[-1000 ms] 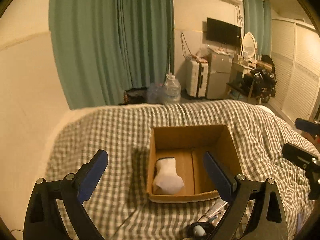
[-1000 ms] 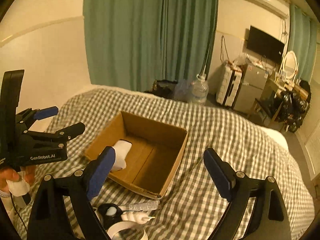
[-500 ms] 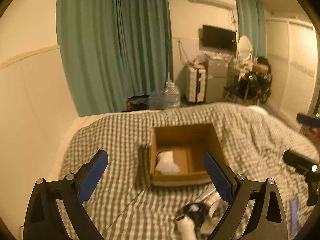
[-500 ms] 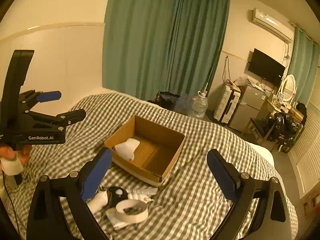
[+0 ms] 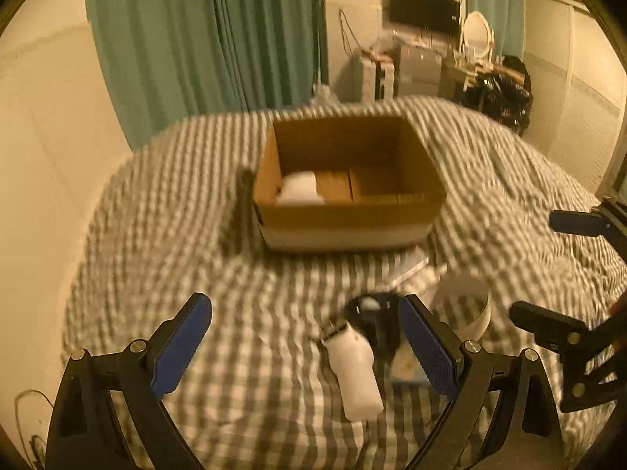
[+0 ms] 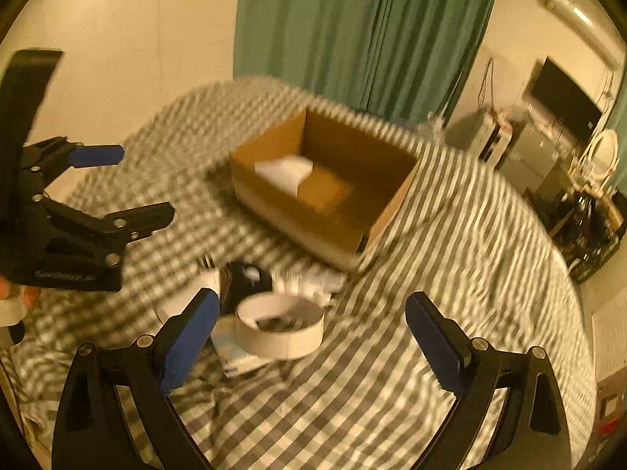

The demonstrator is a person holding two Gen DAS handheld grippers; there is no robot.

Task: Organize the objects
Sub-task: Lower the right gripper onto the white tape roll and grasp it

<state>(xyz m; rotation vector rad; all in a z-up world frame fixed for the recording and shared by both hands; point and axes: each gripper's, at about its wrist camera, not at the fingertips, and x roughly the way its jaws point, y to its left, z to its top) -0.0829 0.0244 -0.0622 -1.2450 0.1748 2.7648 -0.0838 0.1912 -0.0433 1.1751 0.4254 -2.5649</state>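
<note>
Bed [image 5: 156,203] with the checked cover fills both views, and both are motion-blurred now where 0.5 s ago they were sharp, so both rigs are moving.

Cardboard box [image 5: 348,180] sits mid-bed, open top, and looms larger than half a second ago. A white soft item [image 5: 299,188] lies in its left half, same spot as a second ago. The right half looks bare.

Loose pile sits on the cover just in front of the box's near wall and has slid up toward frame centre in both views. Reads as both grippers dropping toward it after pulling back from the box.

Pile contents:
- white ring-shaped container [image 6: 280,325], biggest, lying on a flat pale packet [image 6: 235,352]
- white bottle [image 5: 354,364], on its side, cap toward the box
- black round thing [image 5: 372,313] touching the bottle; can't tell what it is
- tube-like piece [image 5: 411,270] nearest the box, too blurred to identify

Left gripper [image 5: 305,348]: fingers wide apart, nothing held, bottle between them in that view.
Right gripper [image 6: 313,340]: fingers wide apart, nothing held, ring container between them.

My read: one item boxed, next pick starting. Left is likely lining up on the bottle, right on the ring. Neither is touching anything yet.
</note>
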